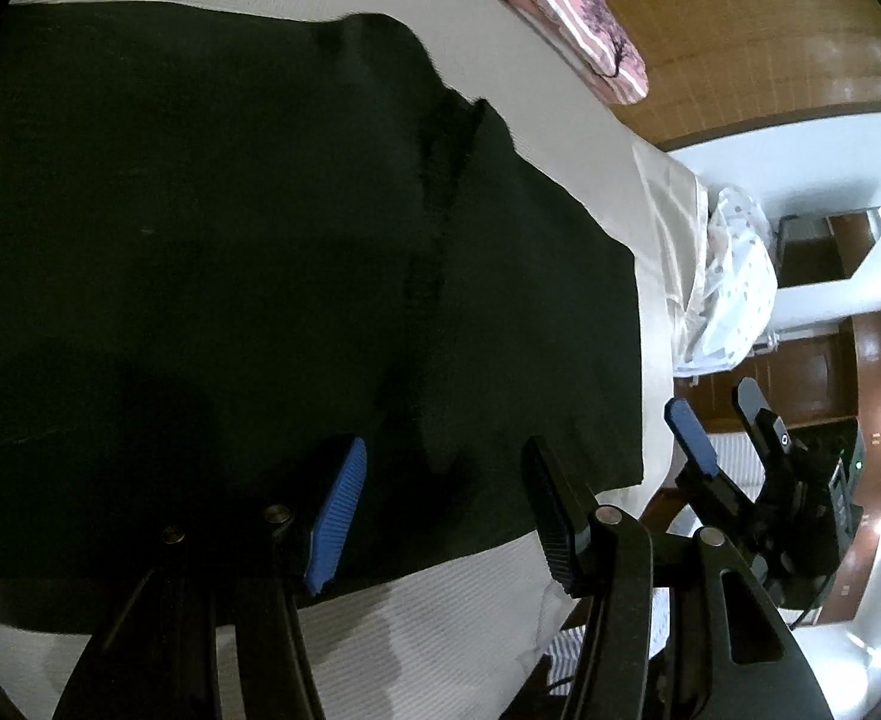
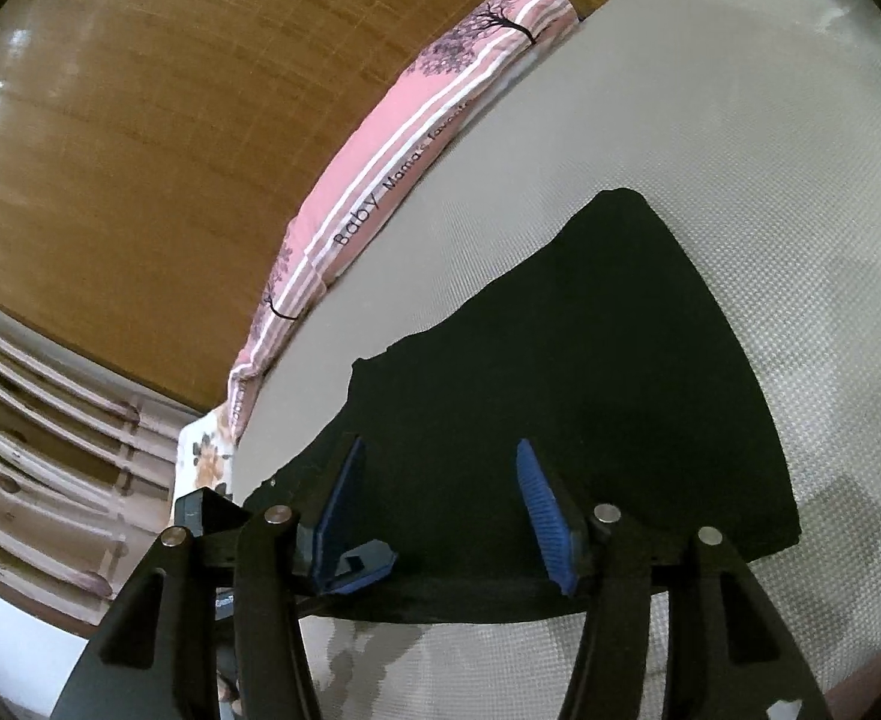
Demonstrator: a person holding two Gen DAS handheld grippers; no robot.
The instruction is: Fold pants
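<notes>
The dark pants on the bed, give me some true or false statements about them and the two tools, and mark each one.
1. The dark, nearly black pants lie spread flat on the pale textured bed sheet. True.
2. The left tool is clamped shut on the pants. False: its blue-padded fingers stand apart over the near edge of the fabric.
3. The right tool is open. True.
4. A pink striped pillow with a tree print lies at the far edge of the bed. True.
5. The pillow rests on top of the pants. False: bare sheet shows between them.
</notes>
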